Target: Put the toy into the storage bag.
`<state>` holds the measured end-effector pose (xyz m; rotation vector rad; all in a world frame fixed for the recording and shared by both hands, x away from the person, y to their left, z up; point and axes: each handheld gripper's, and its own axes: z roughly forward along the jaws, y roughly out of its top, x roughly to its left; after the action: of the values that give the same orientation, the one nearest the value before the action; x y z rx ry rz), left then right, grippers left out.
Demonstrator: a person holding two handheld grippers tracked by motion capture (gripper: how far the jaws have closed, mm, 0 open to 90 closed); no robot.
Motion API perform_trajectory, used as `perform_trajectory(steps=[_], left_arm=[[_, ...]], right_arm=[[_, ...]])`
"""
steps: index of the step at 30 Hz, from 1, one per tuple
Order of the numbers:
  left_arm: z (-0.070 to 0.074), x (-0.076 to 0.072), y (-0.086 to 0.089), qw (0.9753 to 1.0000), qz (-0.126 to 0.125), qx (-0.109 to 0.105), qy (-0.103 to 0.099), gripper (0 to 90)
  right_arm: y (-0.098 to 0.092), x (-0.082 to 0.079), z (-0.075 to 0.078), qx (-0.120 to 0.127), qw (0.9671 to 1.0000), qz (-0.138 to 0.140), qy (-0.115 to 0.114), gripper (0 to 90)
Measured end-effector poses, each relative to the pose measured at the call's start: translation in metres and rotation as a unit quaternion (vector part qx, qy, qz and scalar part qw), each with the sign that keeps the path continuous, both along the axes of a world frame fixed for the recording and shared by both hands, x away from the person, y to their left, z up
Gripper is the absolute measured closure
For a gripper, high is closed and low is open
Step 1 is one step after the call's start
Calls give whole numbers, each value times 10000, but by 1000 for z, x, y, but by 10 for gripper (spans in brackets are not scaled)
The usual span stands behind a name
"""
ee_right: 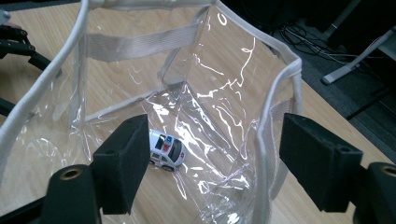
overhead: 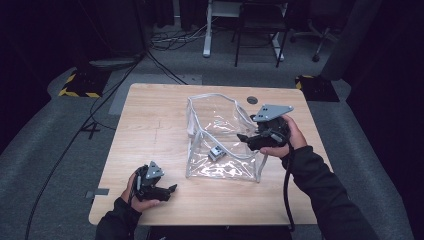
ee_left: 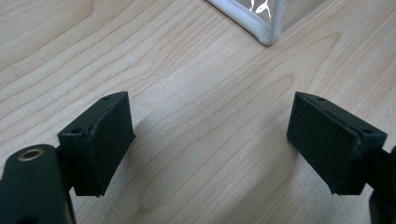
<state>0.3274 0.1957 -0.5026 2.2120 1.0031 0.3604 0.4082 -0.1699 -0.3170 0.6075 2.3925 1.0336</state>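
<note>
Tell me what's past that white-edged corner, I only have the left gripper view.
Observer: It belongs to a clear bag standing open on the table.
Operator: Anything inside it?
Observer: A small toy car lies on the bag's floor.
Operator: Where's the other hand-held gripper?
Observer: The right hand-held gripper is at the bag's right rim, jaws open, aimed into the opening, holding nothing.
</note>
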Motion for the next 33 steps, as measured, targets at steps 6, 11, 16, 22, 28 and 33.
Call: perform_trajectory(steps=[6, 11, 16, 22, 28, 33], left_arm=[[0, 0, 0, 10000, 0, -1, 1, 148], [0, 0, 0, 10000, -1, 1, 0, 148], [0, 0, 0, 10000, -1, 1, 0, 148], [0, 0, 0, 10000, -1, 1, 0, 148], [0, 0, 0, 10000, -1, 1, 1, 148], [0, 0, 0, 10000, -1, 0, 1, 148]], right_arm=[[-6, 0, 3, 143, 9998, -90, -135, 248], [-10, 1, 4, 168, 9996, -159, -136, 245], [-16, 4, 3, 247, 9993, -264, -123, 244], [-21, 6, 4, 316, 9988, -351, -134, 244], [-27, 7, 4, 357, 9983, -434, -129, 243], [-34, 9, 5, 437, 9977, -510, -116, 243]])
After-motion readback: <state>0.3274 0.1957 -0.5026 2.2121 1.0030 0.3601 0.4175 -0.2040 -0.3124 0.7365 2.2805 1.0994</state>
